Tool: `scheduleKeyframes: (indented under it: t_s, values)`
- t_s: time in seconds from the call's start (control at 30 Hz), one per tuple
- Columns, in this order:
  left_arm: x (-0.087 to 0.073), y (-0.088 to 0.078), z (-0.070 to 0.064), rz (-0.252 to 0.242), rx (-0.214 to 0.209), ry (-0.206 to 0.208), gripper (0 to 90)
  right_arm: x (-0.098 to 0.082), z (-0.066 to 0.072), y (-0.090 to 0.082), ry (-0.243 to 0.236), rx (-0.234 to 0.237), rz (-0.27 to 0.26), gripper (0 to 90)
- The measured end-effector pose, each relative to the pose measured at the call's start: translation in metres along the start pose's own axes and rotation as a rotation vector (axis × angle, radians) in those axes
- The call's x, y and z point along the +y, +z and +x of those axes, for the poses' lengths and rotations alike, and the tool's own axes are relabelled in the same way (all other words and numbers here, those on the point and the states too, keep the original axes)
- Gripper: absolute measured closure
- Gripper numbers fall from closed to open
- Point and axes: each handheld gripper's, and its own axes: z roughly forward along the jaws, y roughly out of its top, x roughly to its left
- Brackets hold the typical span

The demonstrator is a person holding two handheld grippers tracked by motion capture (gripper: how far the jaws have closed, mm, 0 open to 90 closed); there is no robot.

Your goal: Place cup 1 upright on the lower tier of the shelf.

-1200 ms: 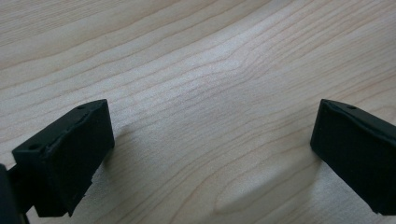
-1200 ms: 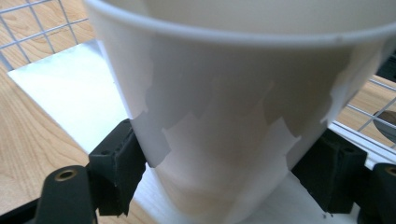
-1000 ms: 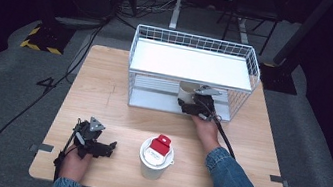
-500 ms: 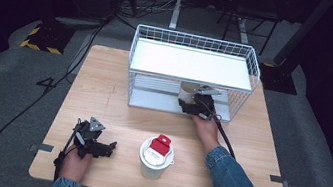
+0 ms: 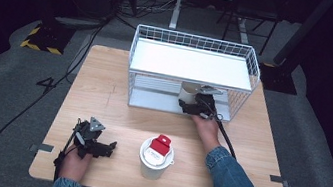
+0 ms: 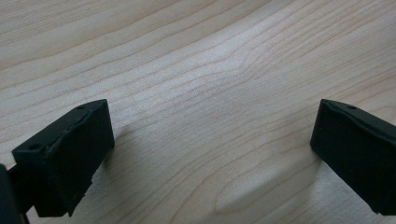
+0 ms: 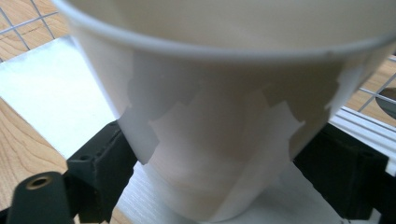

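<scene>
A white paper cup [image 7: 224, 140] stands upright on the white lower floor of a wire rack [image 5: 198, 40]; it also shows under the rack's shelf [image 5: 187, 93]. My right gripper [image 5: 194, 104] reaches into the rack from the front. Its jaws [image 7: 215, 158] have just been opening and now stand on either side of the cup's lower wall, close to it without squeezing. Near the table's front left, my left gripper [image 5: 104, 147] rests open. Only bare wood lies between its jaws [image 6: 212, 140].
A second white cup [image 5: 156, 159] with a lid and a red piece on top stands at the front middle of the wooden table [image 5: 104, 89]. The rack's white upper shelf [image 5: 189, 64] covers the space above the right gripper. Cables trail from both grippers.
</scene>
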Motion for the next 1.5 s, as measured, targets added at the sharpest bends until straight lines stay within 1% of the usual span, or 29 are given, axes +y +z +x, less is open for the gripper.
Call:
scheduleKeyframes:
  t_s: [0.07, 0.17, 0.2, 0.27, 0.33, 0.47, 0.53, 0.63, 0.83, 0.93, 1.03, 1.13, 1.3, 1.4, 1.5]
  values:
    - [0.0, 0.0, 0.0, 0.0, 0.0, 0.0, 0.0, 0.0, 0.0, -0.001, 0.002, 0.01, 0.0, 13.2]
    - [0.0, 0.0, 0.0, 0.001, -0.001, 0.003, 0.0, 0.0, 0.002, -0.004, -0.006, 0.002, 0.001, 7.5]
    - [0.0, 0.0, 0.0, -0.001, 0.001, 0.003, 0.0, -0.001, 0.003, -0.005, -0.001, 0.006, 0.002, 6.4]
    - [0.001, 0.001, 0.0, -0.001, 0.001, 0.002, 0.0, -0.003, 0.006, -0.008, 0.005, 0.013, 0.011, 6.3]
    - [0.001, 0.001, 0.0, -0.002, 0.0, 0.001, 0.0, -0.004, 0.007, -0.011, -0.004, 0.01, 0.003, 6.2]
    - [0.001, 0.001, 0.0, -0.002, -0.001, -0.001, 0.0, -0.003, 0.009, -0.021, 0.008, 0.016, -0.004, 4.3]
    - [0.001, 0.001, 0.0, 0.0, -0.001, -0.001, 0.0, -0.002, 0.011, -0.029, 0.004, 0.017, -0.014, 4.3]
    - [0.001, 0.001, 0.0, -0.001, -0.001, 0.0, 0.0, -0.002, 0.014, -0.04, -0.015, 0.023, -0.025, 4.3]
    - [0.001, 0.001, 0.0, -0.001, -0.001, 0.0, 0.0, -0.003, 0.017, -0.065, -0.01, 0.042, -0.04, 4.3]
    - [0.001, 0.001, 0.0, -0.002, -0.001, 0.0, 0.0, -0.003, 0.019, -0.079, -0.041, 0.049, -0.047, 4.3]
    - [0.002, 0.002, 0.001, -0.002, 0.0, 0.0, 0.0, -0.003, 0.02, -0.092, -0.048, 0.066, -0.045, 4.3]
    - [0.002, 0.002, 0.001, -0.002, 0.0, 0.0, 0.0, -0.003, 0.022, -0.109, -0.053, 0.083, -0.056, 4.3]
    - [0.001, 0.001, 0.0, -0.001, 0.0, 0.0, 0.0, -0.005, 0.025, -0.133, -0.078, 0.091, -0.059, 4.3]
    - [0.001, 0.001, 0.0, 0.0, 0.001, -0.002, 0.0, -0.008, 0.025, -0.145, -0.075, 0.098, -0.053, 4.3]
    - [0.001, 0.001, 0.0, -0.001, 0.0, -0.001, 0.0, -0.014, 0.022, -0.157, -0.06, 0.113, -0.04, 4.3]
